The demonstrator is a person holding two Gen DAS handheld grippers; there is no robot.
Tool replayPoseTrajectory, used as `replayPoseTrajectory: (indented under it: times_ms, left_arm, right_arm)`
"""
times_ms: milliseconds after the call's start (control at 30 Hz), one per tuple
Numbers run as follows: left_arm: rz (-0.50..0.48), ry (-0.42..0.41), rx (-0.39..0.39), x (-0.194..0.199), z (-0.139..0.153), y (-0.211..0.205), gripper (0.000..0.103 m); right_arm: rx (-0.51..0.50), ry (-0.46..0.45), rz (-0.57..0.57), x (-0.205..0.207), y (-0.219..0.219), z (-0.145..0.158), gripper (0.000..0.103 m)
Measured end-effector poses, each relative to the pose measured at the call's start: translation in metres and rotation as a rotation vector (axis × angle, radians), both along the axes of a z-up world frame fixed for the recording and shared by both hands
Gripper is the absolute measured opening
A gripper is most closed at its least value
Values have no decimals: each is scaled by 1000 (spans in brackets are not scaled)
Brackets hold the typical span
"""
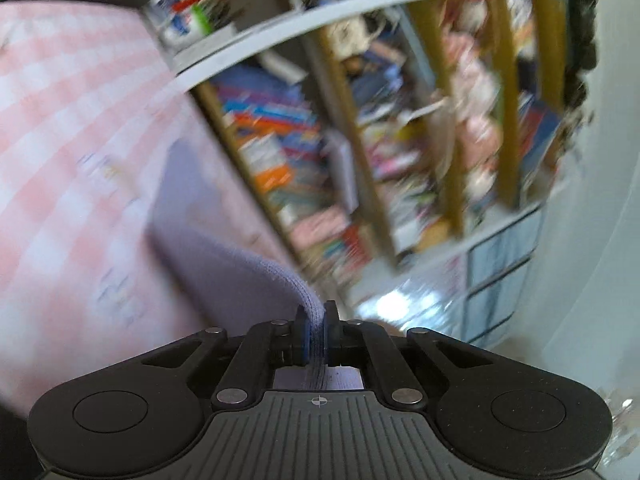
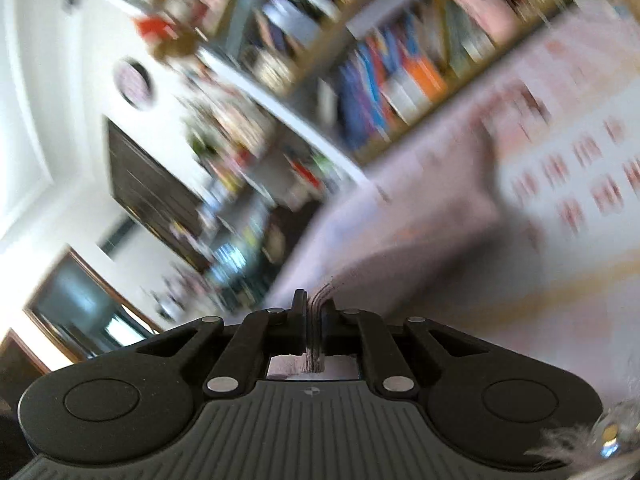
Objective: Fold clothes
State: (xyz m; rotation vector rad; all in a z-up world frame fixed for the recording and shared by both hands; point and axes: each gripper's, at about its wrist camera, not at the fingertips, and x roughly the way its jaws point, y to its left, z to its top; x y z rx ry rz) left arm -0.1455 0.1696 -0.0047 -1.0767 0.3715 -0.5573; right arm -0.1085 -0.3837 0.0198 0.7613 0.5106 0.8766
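A lilac knitted garment point(image 1: 224, 256) stretches from the pink checked bed cover up into my left gripper point(image 1: 316, 322), which is shut on a ribbed edge of it between blue pads. In the right wrist view the same pale lilac garment point(image 2: 400, 240) lies blurred across the patterned cover. My right gripper point(image 2: 314, 316) is shut on another edge of it, with dark threads showing between the fingers. Both views are tilted and smeared by motion.
A pink and white checked bed cover point(image 1: 60, 140) fills the left. A tall bookshelf point(image 1: 360, 140) packed with books and toys stands behind the bed, also seen as a bookshelf point(image 2: 380, 60) in the right view. A dark screen point(image 2: 148, 176) hangs on the white wall.
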Motion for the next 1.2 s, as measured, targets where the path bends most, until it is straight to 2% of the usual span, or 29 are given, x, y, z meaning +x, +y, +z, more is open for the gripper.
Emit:
replayPoseTrajectory:
  times_ms: [100, 200, 333, 500, 667, 733, 767, 800, 833, 900, 933, 1000, 1067, 1200]
  left_arm:
    - [34, -47, 8, 22, 14, 0, 5]
    - [65, -42, 43, 55, 23, -1, 5]
    - [103, -3, 142, 104, 31, -7, 5]
    - [126, 92, 245, 155, 22, -13, 6]
    - [125, 177, 296, 183, 1, -13, 6]
    - [118, 207, 312, 191, -6, -11, 10]
    - [111, 216, 325, 193, -6, -10, 16]
    - [105, 225, 339, 195, -6, -9, 25]
    - [102, 229, 358, 196, -5, -7, 31]
    - [131, 188, 438, 189, 5, -4, 53]
    - [145, 153, 483, 185, 10, -3, 56]
    - [161, 88, 583, 179, 21, -4, 56]
    - [142, 63, 678, 182, 25, -10, 56]
    - [83, 99, 861, 203, 17, -29, 53]
  right_arm:
    - [5, -76, -78, 23, 3, 21, 6]
    - [12, -62, -127, 62, 5, 28, 6]
    - [-10, -42, -170, 120, 17, 39, 6]
    - [-88, 65, -217, 184, 36, 16, 6]
    - [-134, 153, -240, 217, 41, -20, 6]
    - [-148, 176, -244, 226, 43, -31, 11]
    - [-159, 181, -249, 229, 43, -34, 13]
    - [-172, 184, -253, 231, 43, -36, 23]
    - [-181, 178, -261, 232, 41, -37, 39]
    - [-218, 136, -287, 229, 37, -30, 44]
    - [-244, 110, -296, 228, 34, -26, 44]
    - [-323, 65, -296, 227, 35, -20, 44]
    - [-417, 27, -281, 228, 41, -16, 44]
    - [-566, -9, -289, 236, 58, -22, 39]
